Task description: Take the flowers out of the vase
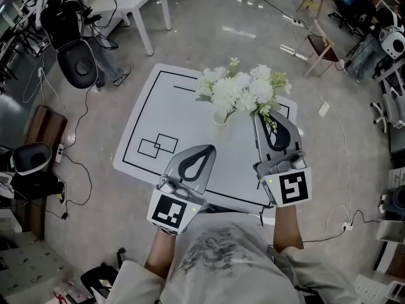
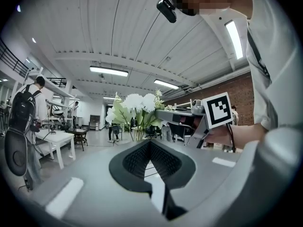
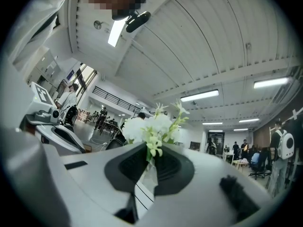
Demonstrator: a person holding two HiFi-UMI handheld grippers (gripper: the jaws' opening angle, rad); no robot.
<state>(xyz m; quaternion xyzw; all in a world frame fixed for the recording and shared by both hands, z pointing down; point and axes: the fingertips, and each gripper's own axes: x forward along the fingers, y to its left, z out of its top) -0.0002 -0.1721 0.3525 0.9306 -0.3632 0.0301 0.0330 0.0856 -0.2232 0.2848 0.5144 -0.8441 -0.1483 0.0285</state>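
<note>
A bunch of white flowers point(image 1: 243, 88) stands in a small pale vase point(image 1: 220, 118) on the white table point(image 1: 171, 106) marked with black lines. My right gripper point(image 1: 261, 114) reaches into the right side of the bunch. It is shut on a thin green flower stem point(image 3: 152, 144) whose small pale blossoms stick up between the jaws of that gripper point(image 3: 147, 151). My left gripper point(image 1: 211, 149) hovers over the table in front of the vase, shut with nothing in it. In the left gripper view the closed left gripper point(image 2: 149, 144) points at the flowers point(image 2: 136, 107).
A white desk point(image 1: 136, 5) and a black office chair point(image 1: 79, 65) stand beyond the table's left side. A folding chair point(image 1: 319, 46) sits at the far right. Cables and a power strip point(image 1: 324, 109) lie on the floor. A person with a backpack point(image 2: 23, 112) stands at the left.
</note>
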